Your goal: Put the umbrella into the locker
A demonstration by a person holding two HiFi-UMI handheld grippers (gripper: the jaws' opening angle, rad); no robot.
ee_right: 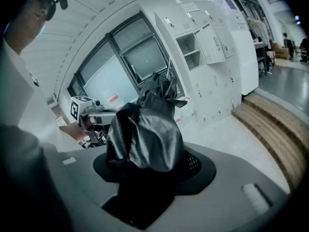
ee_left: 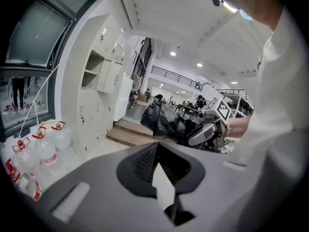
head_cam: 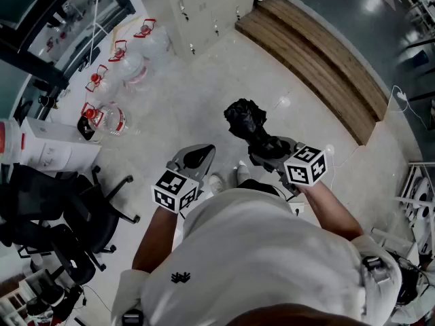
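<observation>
Above the pale floor (head_cam: 204, 94), the right gripper (head_cam: 264, 149) clamps a folded black fabric umbrella (head_cam: 245, 117); the left gripper (head_cam: 197, 156) is closed, empty.

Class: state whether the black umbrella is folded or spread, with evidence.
Folded: the umbrella is a crumpled black bundle clamped in the right gripper, no canopy spread.

Pale polished floor (head_cam: 204, 100), wooden steps (head_cam: 312, 60), dark-framed window (head_cam: 64, 12), black office chairs (head_cam: 68, 216), water jugs (head_cam: 129, 66)

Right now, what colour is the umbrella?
The umbrella is black; the right gripper view shows it best.
</observation>
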